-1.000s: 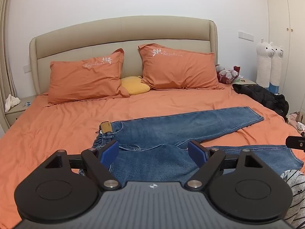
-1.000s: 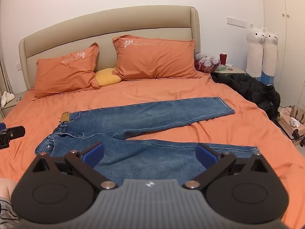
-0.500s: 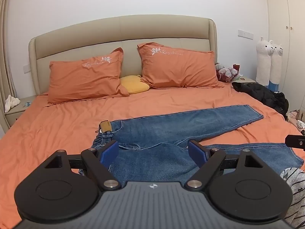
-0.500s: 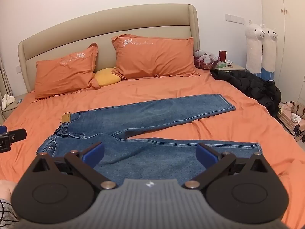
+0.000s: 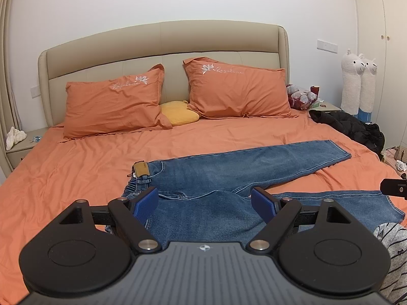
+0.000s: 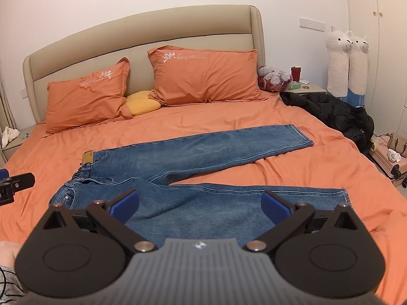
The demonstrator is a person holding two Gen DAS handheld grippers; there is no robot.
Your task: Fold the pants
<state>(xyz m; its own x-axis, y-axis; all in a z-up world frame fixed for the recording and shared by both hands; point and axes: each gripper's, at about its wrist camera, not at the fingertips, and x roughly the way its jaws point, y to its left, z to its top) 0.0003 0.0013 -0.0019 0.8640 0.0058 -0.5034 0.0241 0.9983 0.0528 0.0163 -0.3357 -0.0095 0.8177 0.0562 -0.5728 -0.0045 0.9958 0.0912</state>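
Jeans [image 6: 193, 167] lie flat on the orange bed [image 6: 254, 117], legs spread in a V toward the black jacket [image 6: 338, 111], waistband on the side away from it. The left gripper [image 5: 204, 200] hangs above the waist end, blue pads wide apart, holding nothing. The right gripper [image 6: 199, 204] hovers over the near leg, equally spread and empty.

An orange-sheeted bed [image 5: 76, 167] carries two orange pillows [image 5: 112, 106] against a beige headboard [image 5: 162, 40], a yellow cushion [image 5: 179, 113] between them. A black jacket [image 6: 335, 111] lies at its right edge, near two alpaca plush toys [image 6: 347, 61].
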